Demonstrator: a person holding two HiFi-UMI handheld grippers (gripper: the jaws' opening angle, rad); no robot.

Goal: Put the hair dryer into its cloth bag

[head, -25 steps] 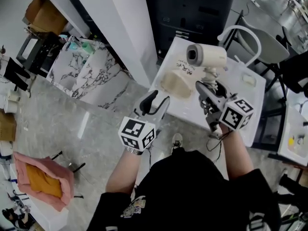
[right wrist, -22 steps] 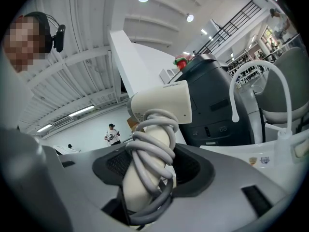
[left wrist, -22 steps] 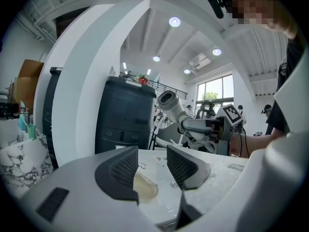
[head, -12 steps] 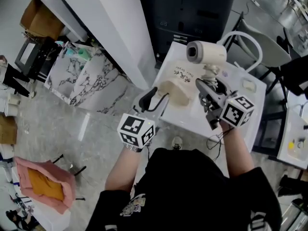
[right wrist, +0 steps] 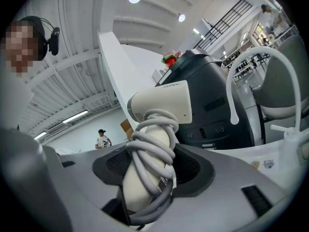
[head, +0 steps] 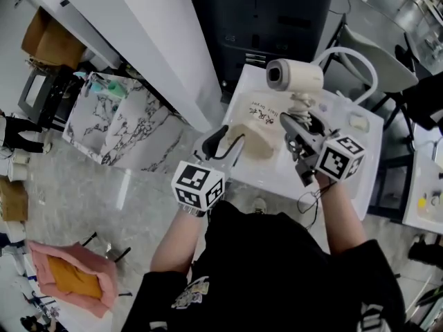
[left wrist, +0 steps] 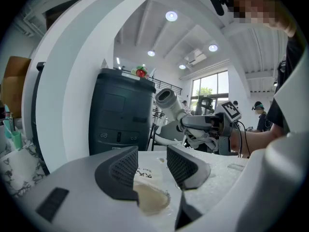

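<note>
The white hair dryer (head: pixel 294 75) stands nozzle-up above the white table (head: pixel 277 175), its grey cord wound round the handle. My right gripper (head: pixel 299 128) is shut on that handle; in the right gripper view the pads press the wrapped handle (right wrist: pixel 147 170) under the dryer head (right wrist: pixel 161 105). The beige cloth bag (head: pixel 250 137) lies flat on the table, printed label beside it. My left gripper (head: pixel 223 144) hovers at the table's near left edge, open and holding nothing. In the left gripper view the bag (left wrist: pixel 150 197) lies just past the left gripper (left wrist: pixel 152 167), with the dryer (left wrist: pixel 169 100) farther right.
A black cabinet (head: pixel 277 19) stands behind the table and a white chair (head: pixel 360 64) at its far right. A marble-patterned box (head: pixel 118 113) and a white wall panel (head: pixel 138 33) are to the left. A small white item (head: pixel 358 122) lies on the table's right side.
Both grippers have moved forward over the table. The left gripper has come from off the near edge to just beside the bag. The dryer stays gripped.
</note>
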